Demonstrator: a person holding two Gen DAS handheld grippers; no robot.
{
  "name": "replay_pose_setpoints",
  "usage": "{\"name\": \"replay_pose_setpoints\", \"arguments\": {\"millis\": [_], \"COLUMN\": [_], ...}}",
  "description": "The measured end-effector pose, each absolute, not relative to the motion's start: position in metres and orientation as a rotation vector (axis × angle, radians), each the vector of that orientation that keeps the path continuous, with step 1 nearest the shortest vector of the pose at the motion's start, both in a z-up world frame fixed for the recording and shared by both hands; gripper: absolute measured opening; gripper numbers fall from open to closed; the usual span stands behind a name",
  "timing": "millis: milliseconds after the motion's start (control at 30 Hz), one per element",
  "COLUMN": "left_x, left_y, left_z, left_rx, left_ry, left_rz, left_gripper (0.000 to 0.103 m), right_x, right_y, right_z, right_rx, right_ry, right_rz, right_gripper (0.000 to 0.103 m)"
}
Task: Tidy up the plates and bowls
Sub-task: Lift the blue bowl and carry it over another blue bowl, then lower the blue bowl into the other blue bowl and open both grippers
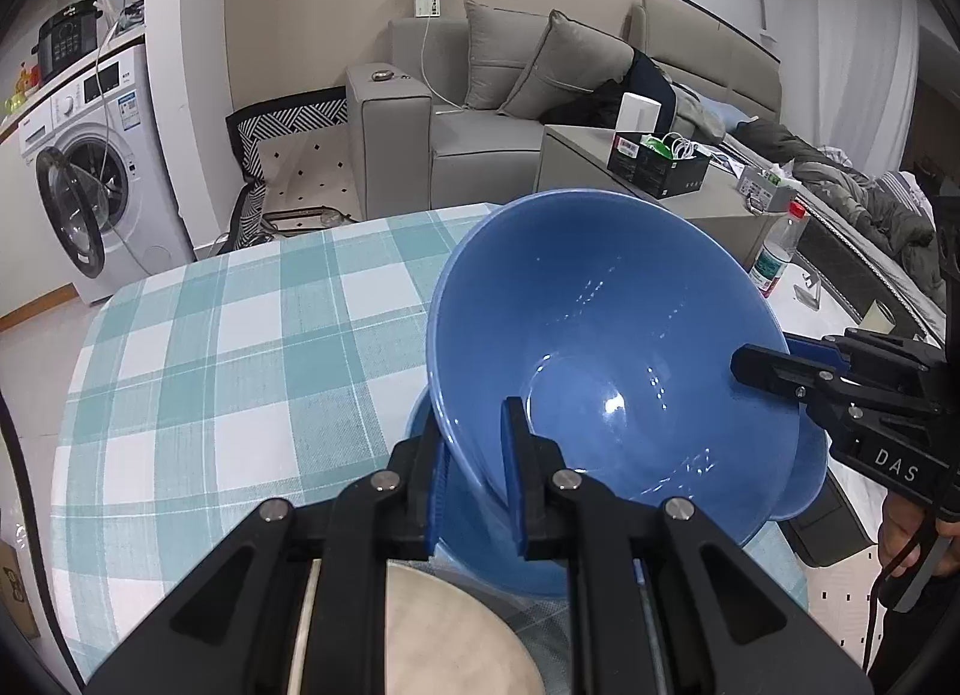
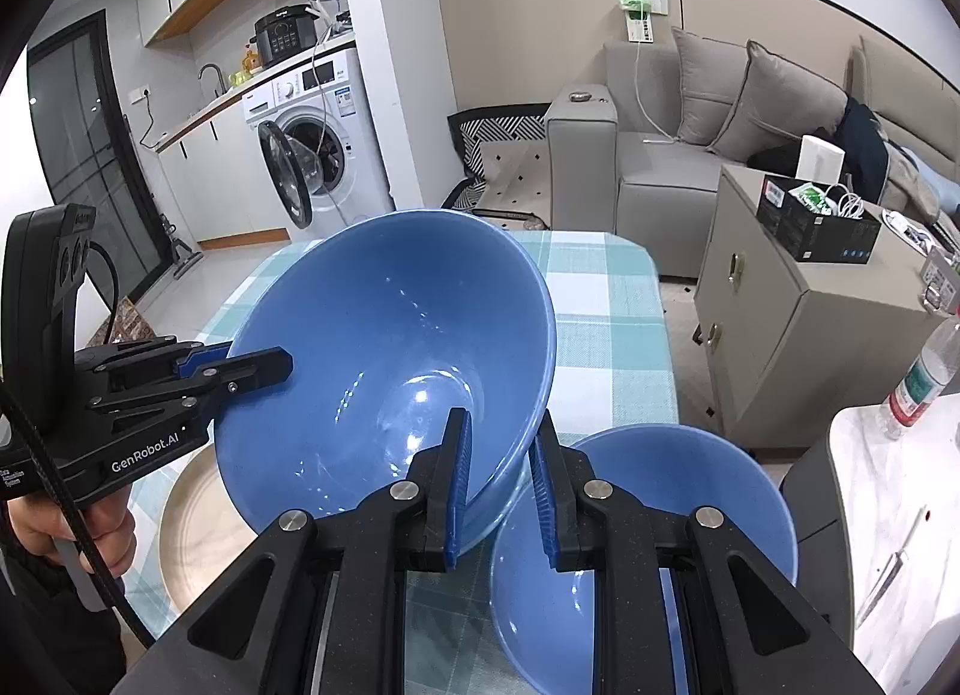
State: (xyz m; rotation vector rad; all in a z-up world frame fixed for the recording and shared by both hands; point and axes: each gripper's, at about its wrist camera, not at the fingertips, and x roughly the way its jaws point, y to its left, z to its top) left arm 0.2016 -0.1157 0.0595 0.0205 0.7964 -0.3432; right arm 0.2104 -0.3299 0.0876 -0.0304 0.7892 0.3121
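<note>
Both hand-held grippers point(image 1: 477, 479) point(image 2: 498, 482) clamp the blue bowl's point(image 1: 600, 323) rim.

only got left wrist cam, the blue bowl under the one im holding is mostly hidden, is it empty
Observer: Yes, the lower bowl stands upright on the tablecloth, empty.
Operator: is the held bowl over it yet
Observer: Only partly; the held bowl is tilted and overlaps just its left rim in the right wrist view.
Operator: right gripper grip ok
Observer: The right gripper has one finger inside and one outside the held bowl's rim, shut on it.
</note>
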Motion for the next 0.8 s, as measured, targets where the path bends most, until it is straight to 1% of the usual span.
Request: {"name": "replay_pose_setpoints", "arguments": {"millis": [800], "left_x": [0.211], "left_y": [-0.104], "left_z": [0.016], "left_rx": [0.012], "left_ry": [0.873], "left_rz": [-0.31], "left_gripper": [0.014], "right_x": [0.227], "right_y": [-0.311], "right_z": [0.052], "right_rx": [-0.089], "right_ry": [0.852], "right_rz": [0.312], "right_gripper": [0.02]}}
